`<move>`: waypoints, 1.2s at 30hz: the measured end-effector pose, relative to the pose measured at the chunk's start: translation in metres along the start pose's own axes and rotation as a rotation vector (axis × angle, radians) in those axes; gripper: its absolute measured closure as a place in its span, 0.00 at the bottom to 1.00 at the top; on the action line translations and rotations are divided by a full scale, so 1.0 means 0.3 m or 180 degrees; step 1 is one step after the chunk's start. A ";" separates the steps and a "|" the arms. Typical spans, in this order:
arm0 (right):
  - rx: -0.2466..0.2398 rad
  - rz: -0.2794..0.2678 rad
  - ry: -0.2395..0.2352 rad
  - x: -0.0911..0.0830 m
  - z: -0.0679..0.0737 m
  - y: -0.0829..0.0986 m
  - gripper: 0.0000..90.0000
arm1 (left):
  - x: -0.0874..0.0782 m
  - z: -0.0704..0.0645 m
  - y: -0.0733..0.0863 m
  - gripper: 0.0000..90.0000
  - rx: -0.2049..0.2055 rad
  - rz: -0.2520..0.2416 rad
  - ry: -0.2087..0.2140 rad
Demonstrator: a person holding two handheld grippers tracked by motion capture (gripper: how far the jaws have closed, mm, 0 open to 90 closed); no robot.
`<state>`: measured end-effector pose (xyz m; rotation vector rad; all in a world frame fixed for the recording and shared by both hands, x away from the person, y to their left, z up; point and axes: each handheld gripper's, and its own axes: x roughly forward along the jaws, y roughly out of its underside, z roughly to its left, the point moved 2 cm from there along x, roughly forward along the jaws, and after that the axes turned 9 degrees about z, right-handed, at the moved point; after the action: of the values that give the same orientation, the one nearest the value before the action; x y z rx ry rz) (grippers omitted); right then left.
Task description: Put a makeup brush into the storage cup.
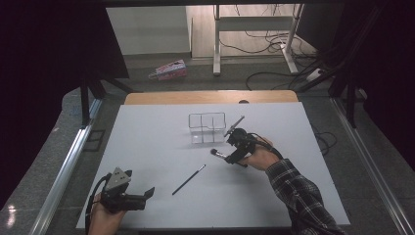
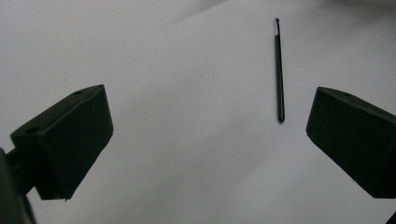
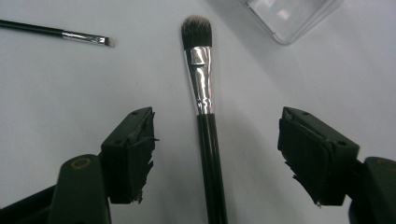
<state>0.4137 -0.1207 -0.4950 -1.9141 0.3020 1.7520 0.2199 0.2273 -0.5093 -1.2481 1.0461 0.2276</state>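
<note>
Makeup brush (image 3: 205, 116) between wide-open jaws

The thick makeup brush (image 3: 205, 121) is showing a glossy black handle, a mirror-bright metal ferrule and soft dark bristles. The thin black liner brush (image 2: 279, 70) is gleaming along its smooth shaft, with a small silvery metal collar. The clear plastic organiser box (image 1: 207, 128) is looking glassy and see-through. The white table top (image 1: 147, 147) is lying matt and smooth beneath them, its far edge showing bare wood.
</note>
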 end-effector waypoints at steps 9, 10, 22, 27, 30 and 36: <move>-0.0044 0.0060 -0.0003 0.027 -0.004 -0.015 0.41 | -0.001 0.001 0.000 0.01 -0.0004 -0.0003 0.0002; -0.0050 0.0077 -0.0007 0.029 -0.004 -0.015 0.41 | -0.001 0.001 0.001 0.01 -0.0005 -0.0002 0.0002; -0.0136 0.0196 -0.0053 0.069 0.000 -0.013 0.51 | -0.001 0.001 0.001 0.01 -0.0009 -0.0004 0.0004; -0.0182 0.0292 -0.0052 0.083 0.003 -0.010 0.61 | -0.002 0.001 0.001 0.01 -0.0010 -0.0004 0.0003; -0.0171 0.0309 -0.0054 0.079 0.001 -0.009 0.74 | -0.002 0.001 0.001 0.01 -0.0011 -0.0002 0.0001; -0.0073 0.0346 -0.0123 0.075 -0.006 -0.005 0.87 | -0.002 0.001 0.002 0.01 -0.0013 -0.0001 0.0000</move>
<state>0.4191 -0.1163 -0.5165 -1.9096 0.3797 1.8678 0.2193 0.2281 -0.5092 -1.2520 1.0461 0.2295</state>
